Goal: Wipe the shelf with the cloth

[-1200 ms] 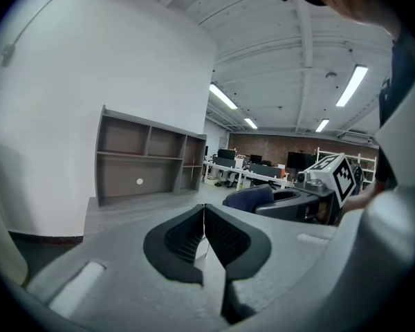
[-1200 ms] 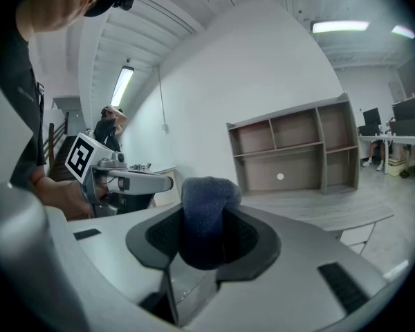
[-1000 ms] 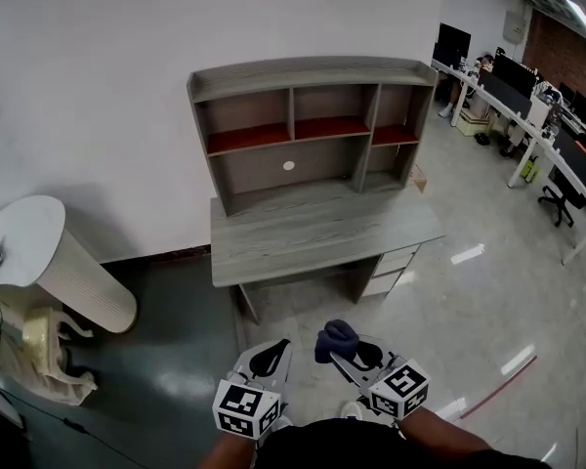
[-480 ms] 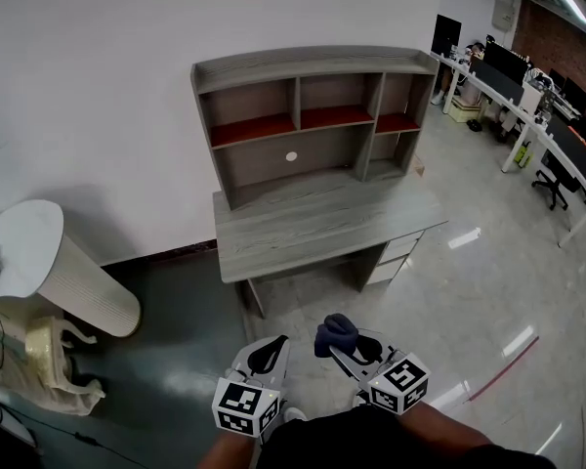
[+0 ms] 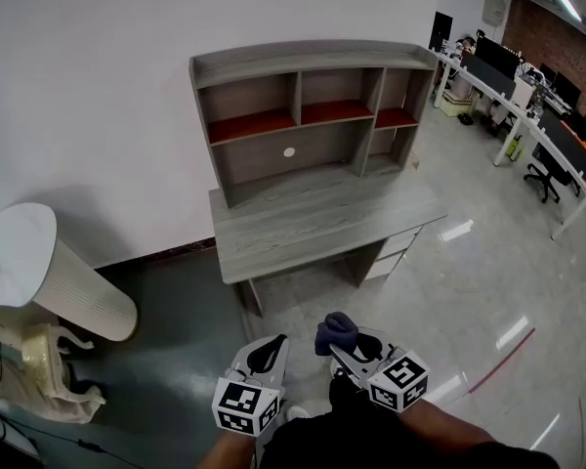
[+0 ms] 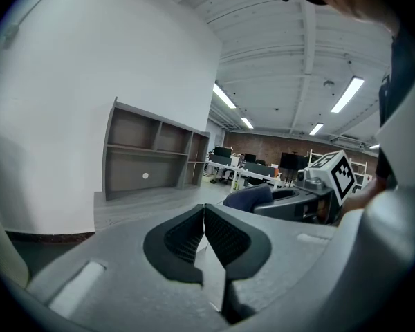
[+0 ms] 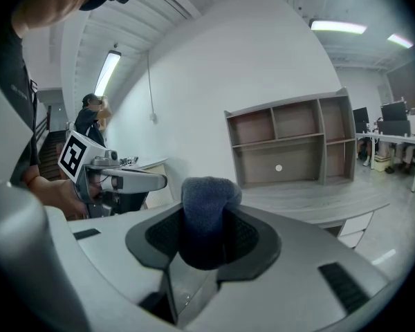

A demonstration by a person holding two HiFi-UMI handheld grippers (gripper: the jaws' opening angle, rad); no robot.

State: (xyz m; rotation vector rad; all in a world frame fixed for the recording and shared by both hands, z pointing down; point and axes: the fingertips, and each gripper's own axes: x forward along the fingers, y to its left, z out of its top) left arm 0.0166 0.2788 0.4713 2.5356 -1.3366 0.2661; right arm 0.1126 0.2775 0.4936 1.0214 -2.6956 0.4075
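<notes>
Two grippers are held low and side by side in front of the person. The left gripper [image 6: 205, 220] has its jaws pressed together with nothing between them, while the right gripper [image 7: 206, 237] is clamped on one dark blue cloth [image 7: 207, 206], which is bunched into a wad and sticks up above the jaws. Each gripper carries one marker cube. A stretch of glossy floor [image 5: 303, 306], grey-green at left and pale at right, lies between the grippers and one grey wood-grain desk [image 5: 313, 228], which is well apart from them. The desk has drawers [image 5: 396, 257] under its right end. One shelf unit [image 5: 303, 66] stands on the desk's back edge against a white wall [image 5: 98, 86]. Its upper row is split into three compartments with red-brown boards, above a wide bay whose back panel has a white hole [image 5: 289, 151]. To the left, near the wall, stands one round white table [image 5: 20, 247] on a ribbed base, with a cream-coloured object [image 5: 49, 360] beside it on the floor. A red line [image 5: 503, 360] crosses the floor at right. Farther back on the right, rows of office desks [image 5: 527, 96] carry monitors, with a chair [image 5: 542, 174] alongside.
</notes>
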